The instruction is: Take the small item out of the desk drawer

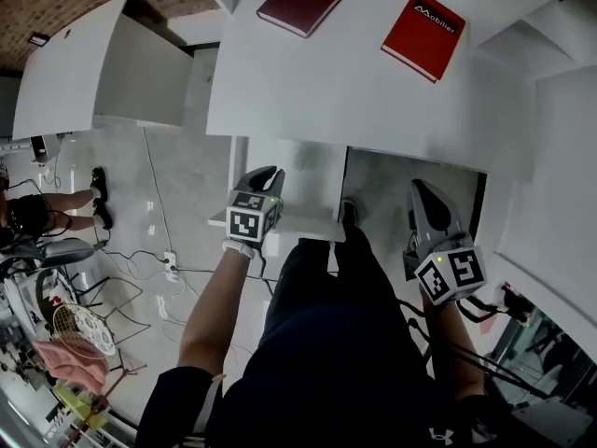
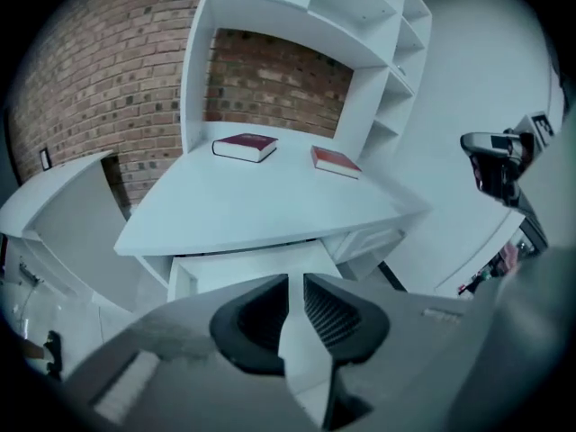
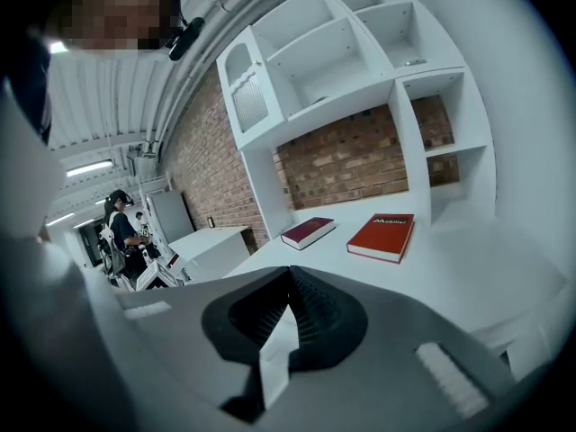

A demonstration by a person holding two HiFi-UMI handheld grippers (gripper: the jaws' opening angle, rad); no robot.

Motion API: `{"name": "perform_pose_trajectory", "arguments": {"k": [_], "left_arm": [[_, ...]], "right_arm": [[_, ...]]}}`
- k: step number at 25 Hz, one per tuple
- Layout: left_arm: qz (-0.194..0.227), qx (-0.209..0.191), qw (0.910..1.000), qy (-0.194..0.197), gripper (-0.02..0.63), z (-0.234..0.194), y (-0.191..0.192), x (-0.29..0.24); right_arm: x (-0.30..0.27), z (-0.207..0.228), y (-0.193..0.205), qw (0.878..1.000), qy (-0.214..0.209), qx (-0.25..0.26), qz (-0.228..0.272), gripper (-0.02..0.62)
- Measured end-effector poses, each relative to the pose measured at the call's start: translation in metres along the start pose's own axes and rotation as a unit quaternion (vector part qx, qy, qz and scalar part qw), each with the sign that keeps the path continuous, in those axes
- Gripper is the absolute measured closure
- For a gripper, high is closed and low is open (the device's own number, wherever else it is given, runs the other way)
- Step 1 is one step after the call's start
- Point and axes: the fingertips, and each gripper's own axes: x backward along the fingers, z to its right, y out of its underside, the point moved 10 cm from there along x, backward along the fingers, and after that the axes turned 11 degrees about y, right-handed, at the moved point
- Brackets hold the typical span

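The white desk [image 1: 354, 91] stands in front of me. Its drawer [image 2: 238, 273] shows under the top in the left gripper view, and its inside is hidden. No small item is visible. My left gripper [image 1: 266, 175] [image 2: 295, 282] hovers just before the drawer front, below the desk edge. Its jaws are shut and hold nothing. My right gripper [image 1: 422, 192] [image 3: 290, 273] is off to the right beside the dark leg space, also shut and empty.
A dark red book [image 1: 304, 0] and a red book [image 1: 423, 34] lie on the desk top. White shelves [image 3: 342, 52] rise behind it. A second white desk [image 1: 84, 63] is at left. Cables [image 1: 159, 259] run over the floor. A person [image 3: 121, 223] stands far off.
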Motion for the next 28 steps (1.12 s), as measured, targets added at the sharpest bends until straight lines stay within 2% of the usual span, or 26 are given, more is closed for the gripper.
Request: {"name": "perform_pose_trajectory", "arguments": {"k": [4,9,15,28], "left_arm": [[-0.044,-0.013,0.9989,0.013,0.521,-0.013,0.001,-0.034],[-0.075,0.026,0.9955,0.052,0.486,-0.017,0.006,-0.069],[-0.120,0.029,0.9909,0.054,0.462,-0.038,0.028,-0.115],[-0.146,0.098,0.9827,0.059,0.436,-0.068,0.067,-0.179]], "right_arm": [[0.003,0.009,0.008,0.999,0.028,-0.012,-0.008,0.592],[0.005,0.011,0.017,0.998,0.049,-0.019,-0.017,0.592],[0.005,0.012,0.033,0.997,0.058,-0.023,-0.038,0.592],[0.002,0.008,0.062,0.994,0.064,-0.031,-0.083,0.592]]}}
